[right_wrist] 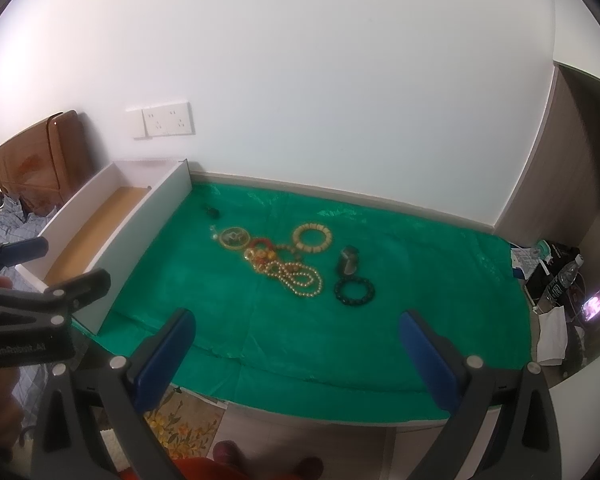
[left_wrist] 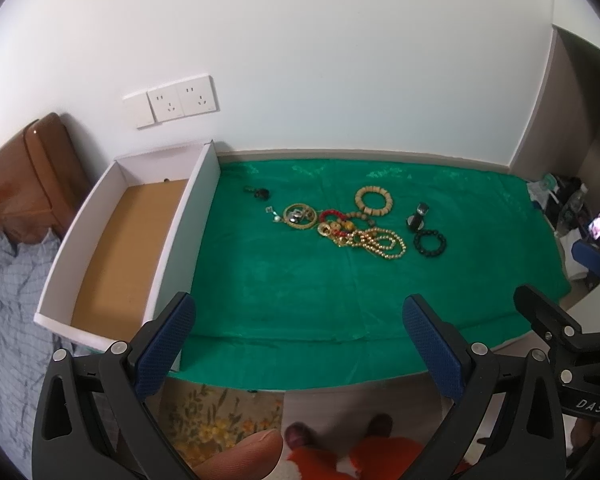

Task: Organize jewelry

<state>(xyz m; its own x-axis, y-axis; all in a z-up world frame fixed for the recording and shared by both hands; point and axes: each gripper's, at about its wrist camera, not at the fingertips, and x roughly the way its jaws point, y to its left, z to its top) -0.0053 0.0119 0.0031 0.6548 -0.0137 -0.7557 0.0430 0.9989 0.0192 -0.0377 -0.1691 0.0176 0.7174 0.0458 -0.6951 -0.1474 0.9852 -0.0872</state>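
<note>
Both hand-held grippers hovered off the near edge of the table with nothing between their blue-padded fingers: the left gripper (left_wrist: 298, 344) had its jaws spread wide, and the right gripper (right_wrist: 296, 358) was spread just as wide. White lettering reading "DAS" showed on the right gripper's black body at the edge of the left wrist view, and "GenRobot.AI", slightly blurred, showed on the left gripper's body in the right wrist view. A fingertip (left_wrist: 244, 454) intruded at the bottom of the left view, cut off by the frame. On the green cloth (left_wrist: 284, 276) lay the jewelry, well ahead of both grippers: a tangled gold bead necklace (left_wrist: 380, 242), a beige block bracelet (left_wrist: 373, 200), a black bead bracelet (left_wrist: 430, 243), a gold ring-shaped piece (left_wrist: 299, 216) with small parts inside that were hard to make out, a red bead strand (left_wrist: 334, 216) half buried in the tangle, a small dark upright object (left_wrist: 418, 218) that could not be identified, and a tiny dark item (left_wrist: 260, 193) near the box. An open white box (left_wrist: 172, 248) with a tan floor stood at the cloth's left edge, against the wall beneath wall sockets (left_wrist: 182, 100).
</note>
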